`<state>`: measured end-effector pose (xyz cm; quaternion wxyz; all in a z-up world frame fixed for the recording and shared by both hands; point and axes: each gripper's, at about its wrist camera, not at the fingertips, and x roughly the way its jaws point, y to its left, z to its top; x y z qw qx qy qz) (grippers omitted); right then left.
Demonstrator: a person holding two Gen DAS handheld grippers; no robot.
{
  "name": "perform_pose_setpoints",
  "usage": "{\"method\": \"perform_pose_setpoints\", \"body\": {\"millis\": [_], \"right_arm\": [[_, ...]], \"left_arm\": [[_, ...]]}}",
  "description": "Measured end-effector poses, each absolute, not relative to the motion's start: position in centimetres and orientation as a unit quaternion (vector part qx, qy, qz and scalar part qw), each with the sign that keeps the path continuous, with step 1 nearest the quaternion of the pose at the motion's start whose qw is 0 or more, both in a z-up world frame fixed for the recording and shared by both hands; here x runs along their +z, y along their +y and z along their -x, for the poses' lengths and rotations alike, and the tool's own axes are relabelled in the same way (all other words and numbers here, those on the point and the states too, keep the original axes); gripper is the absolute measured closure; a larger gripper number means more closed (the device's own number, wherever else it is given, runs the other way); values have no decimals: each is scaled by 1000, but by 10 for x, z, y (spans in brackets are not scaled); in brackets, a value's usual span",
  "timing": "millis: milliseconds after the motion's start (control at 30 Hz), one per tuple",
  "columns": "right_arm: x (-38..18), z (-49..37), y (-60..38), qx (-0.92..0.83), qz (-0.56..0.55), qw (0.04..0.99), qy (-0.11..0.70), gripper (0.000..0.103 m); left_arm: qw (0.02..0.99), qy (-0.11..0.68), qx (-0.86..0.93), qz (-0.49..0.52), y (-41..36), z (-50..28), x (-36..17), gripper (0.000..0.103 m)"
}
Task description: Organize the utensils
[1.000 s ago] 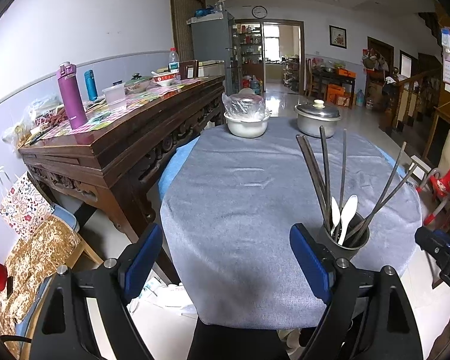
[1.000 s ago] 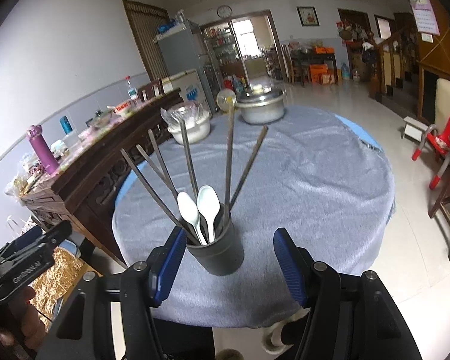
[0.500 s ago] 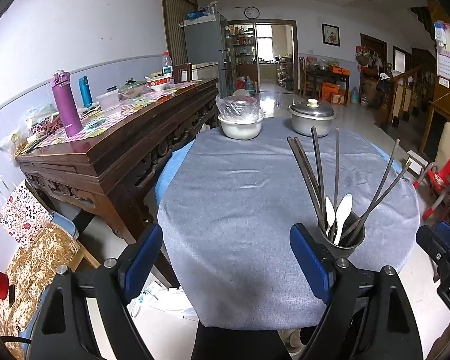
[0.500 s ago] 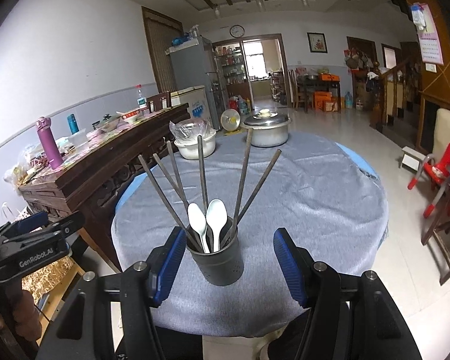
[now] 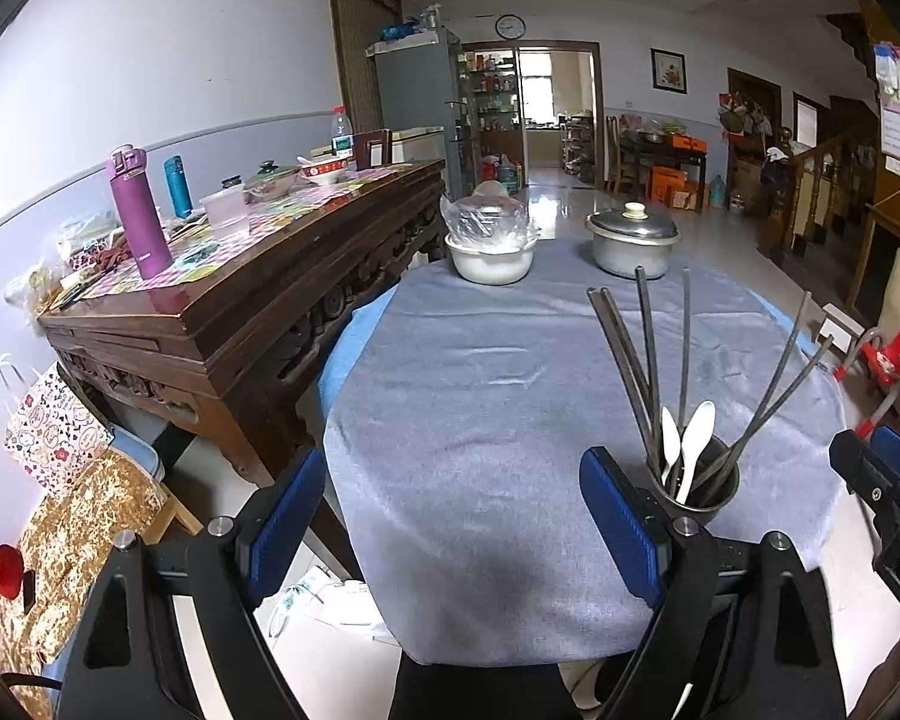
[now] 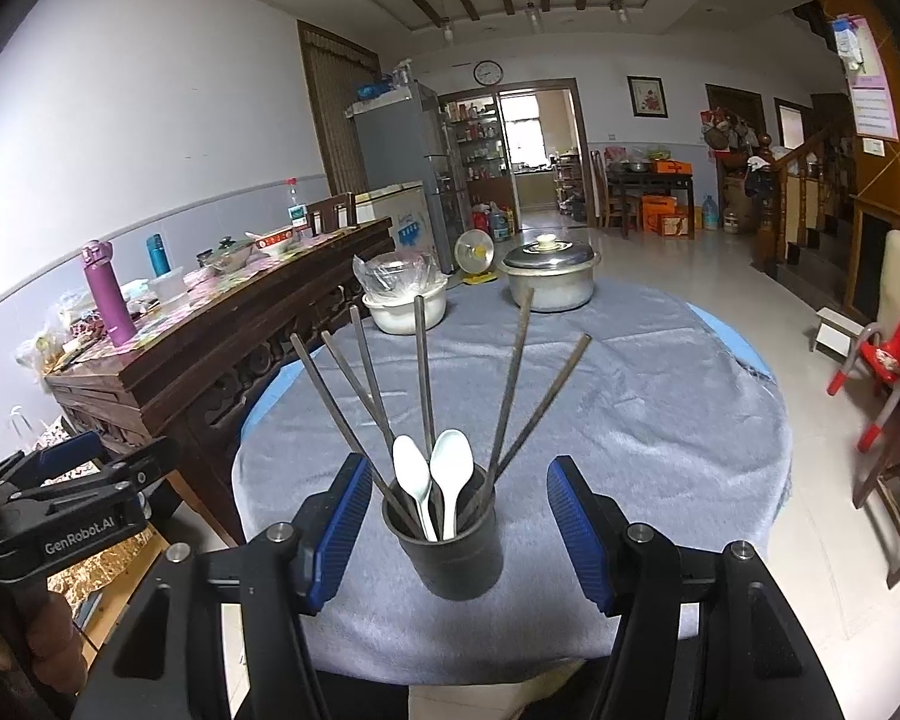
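The dark utensil cup, holding chopsticks and two white spoons, stands at the table's six o'clock edge between the right gripper's parted jaws, untouched, while the left gripper, jaws apart and empty, sits at its nine o'clock.

The grey tablecloth lies bare across its middle and left side. The dark holder stands near the front edge, its chopsticks fanning upward and blocking passage above it. At the far edge sit a white basin and lidded metal pot; a wooden sideboard crowds the table's left
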<state>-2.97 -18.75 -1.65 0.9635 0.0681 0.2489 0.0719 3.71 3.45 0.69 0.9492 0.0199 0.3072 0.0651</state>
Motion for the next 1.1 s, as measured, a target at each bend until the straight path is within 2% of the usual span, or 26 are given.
{"method": "perform_pose_setpoints", "body": {"millis": [433, 1100], "right_arm": [[-24, 10, -189, 76, -43, 971, 223, 36], [-31, -6, -193, 50, -43, 969, 240, 36]], "left_arm": [[941, 332, 60, -27, 21, -74, 2, 16], [934, 353, 51, -8, 30, -96, -4, 16]]}}
